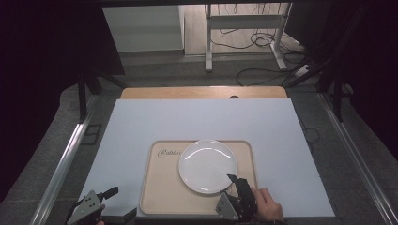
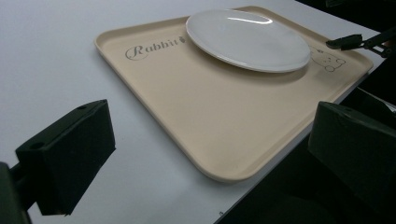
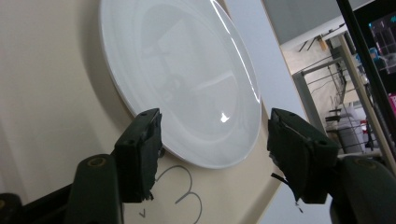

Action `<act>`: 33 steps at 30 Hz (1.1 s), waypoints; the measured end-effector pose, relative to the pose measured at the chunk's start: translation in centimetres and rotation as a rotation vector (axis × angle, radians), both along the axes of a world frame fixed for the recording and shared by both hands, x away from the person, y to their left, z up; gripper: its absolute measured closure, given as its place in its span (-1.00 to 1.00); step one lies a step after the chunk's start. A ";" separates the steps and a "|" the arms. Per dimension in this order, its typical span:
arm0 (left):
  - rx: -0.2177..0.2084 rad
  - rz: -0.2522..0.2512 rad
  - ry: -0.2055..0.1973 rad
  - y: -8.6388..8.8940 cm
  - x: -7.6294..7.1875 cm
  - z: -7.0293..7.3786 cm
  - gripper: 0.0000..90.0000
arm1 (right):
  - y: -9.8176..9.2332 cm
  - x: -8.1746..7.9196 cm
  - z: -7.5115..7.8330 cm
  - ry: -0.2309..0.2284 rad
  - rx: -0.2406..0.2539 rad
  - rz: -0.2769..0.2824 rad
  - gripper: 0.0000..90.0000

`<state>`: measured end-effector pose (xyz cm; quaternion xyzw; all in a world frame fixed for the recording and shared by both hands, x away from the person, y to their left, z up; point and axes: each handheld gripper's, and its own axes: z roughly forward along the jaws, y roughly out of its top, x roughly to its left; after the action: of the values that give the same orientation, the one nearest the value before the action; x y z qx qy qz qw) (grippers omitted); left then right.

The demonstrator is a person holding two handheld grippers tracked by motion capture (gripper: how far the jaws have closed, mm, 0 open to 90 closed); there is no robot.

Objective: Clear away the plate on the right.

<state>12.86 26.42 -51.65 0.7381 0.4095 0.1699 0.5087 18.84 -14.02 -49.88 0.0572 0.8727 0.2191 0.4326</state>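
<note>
your right tool (image 1: pixel 233 186) sits at the near right edge of the plate (image 1: pixel 208 166), jaws parted and holding nothing; in the right gripper view the two black pads straddle the rim without pressing on it. if you swing that tool sideways from here, a pad could clip the rim and skid the plate across the tray (image 1: pixel 162 187), because glazed china on a smooth tray has little to stop it. if you close again on the thin rim with only the pad tips, the plate could pivot and slip out as you lift, since its weight hangs well away from the grip. dropping the tool lower risks knocking the tray's raised lip, which would shift the whole tray on the surface (image 1: pixel 141 122).

your left tool (image 1: pixel 96 201) hangs off the tray's near left corner, jaws wide and empty, well apart from the plate. it is not steadying anything, so any nudge to the tray goes unchecked.

the plate is round, white and glossy, shallow, with a slim rim that catches the light in bright streaks. it is empty and lies flat in the far right part of the beige tray, beside the printed word and partly over a small bear drawing near the right edge.
</note>
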 end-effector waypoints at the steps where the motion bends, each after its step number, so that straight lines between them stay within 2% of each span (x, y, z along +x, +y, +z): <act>1: 0.000 -0.001 0.001 0.0 0.0 0.0 -1.00 | -0.3 0.2 0.1 0.013 0.018 -0.008 -0.25; 4: 0.002 -0.001 0.001 0.0 0.0 0.0 -1.00 | -0.5 0.3 0.2 0.020 0.032 -0.012 -0.28; 11: 0.005 -0.003 0.002 0.0 0.0 0.0 -1.00 | -1.6 0.9 0.7 0.077 0.125 -0.038 -0.33; 24: 0.003 -0.002 0.002 0.0 0.0 0.0 -1.00 | -3.7 1.8 1.7 0.226 0.305 -0.082 -0.60; 33: 0.003 -0.002 0.002 0.0 0.0 0.0 -1.00 | -5.4 1.9 2.2 0.305 0.412 -0.097 -0.77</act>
<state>12.82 26.42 -51.65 0.7394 0.4088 0.1693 0.5075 20.79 -19.46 -47.70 0.2183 0.8611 0.3599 0.2852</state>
